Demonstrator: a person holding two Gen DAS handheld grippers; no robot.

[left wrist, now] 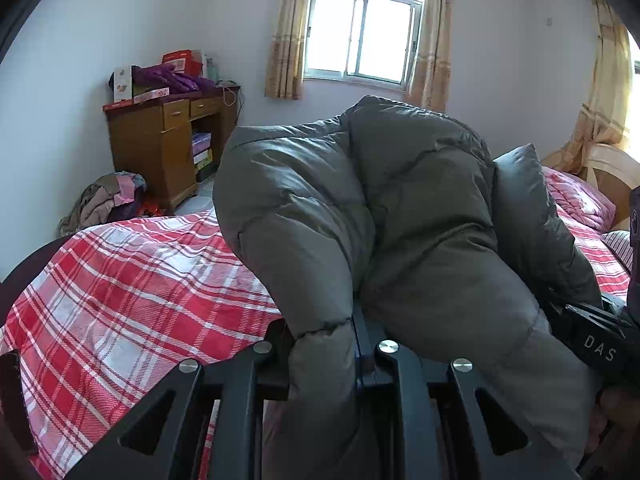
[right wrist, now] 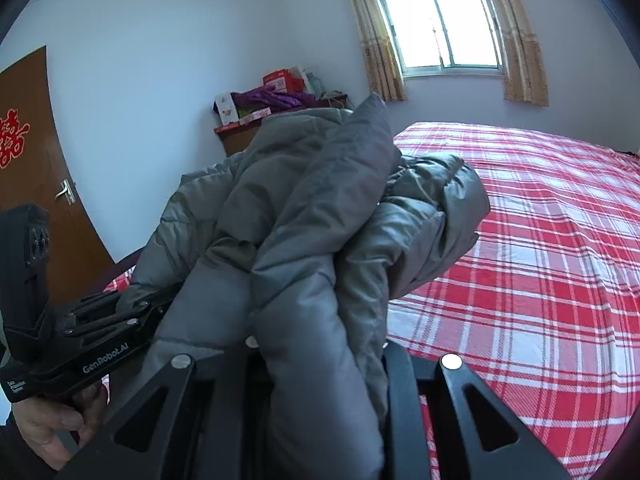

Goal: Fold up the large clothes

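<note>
Pale walls and a bright window with yellow patterned curtains [left wrist: 286, 36] stand behind your work, and a bed under a red-and-white plaid cotton sheet [left wrist: 132, 280] fills the room below. Your bulky grey-green quilted down jacket [left wrist: 360, 216] is bunched up and lifted above that sheet, with its puffy folds hanging down toward the plaid.

Your left tool [left wrist: 326, 354] is clamped on a thick fold of the jacket; the padded fabric fills the space between its black fingers [left wrist: 244, 384] and spills toward the camera. Your right tool [right wrist: 320, 364] grips another fold of the same jacket, pressed between its fingers in the same way. From the right wrist view, the left tool sits low at the left, with your left hand [right wrist: 52, 420] wrapped around its handle, and its tips go in under the jacket's edge. From the left wrist view, the right tool shows at the far right edge, just beside the jacket; its tips are hidden there by the fabric, so that view probably shows only its body.

Against the far wall stands a brown wooden tabletop cabinet with drawers [left wrist: 160, 148], piled with boxes and a purple cloth. A heap of mixed clothes [left wrist: 108, 200] lies on the floor beside it. A brown wooden door with a red paper cutting [right wrist: 28, 160] shows at the left of the right wrist view.
</note>
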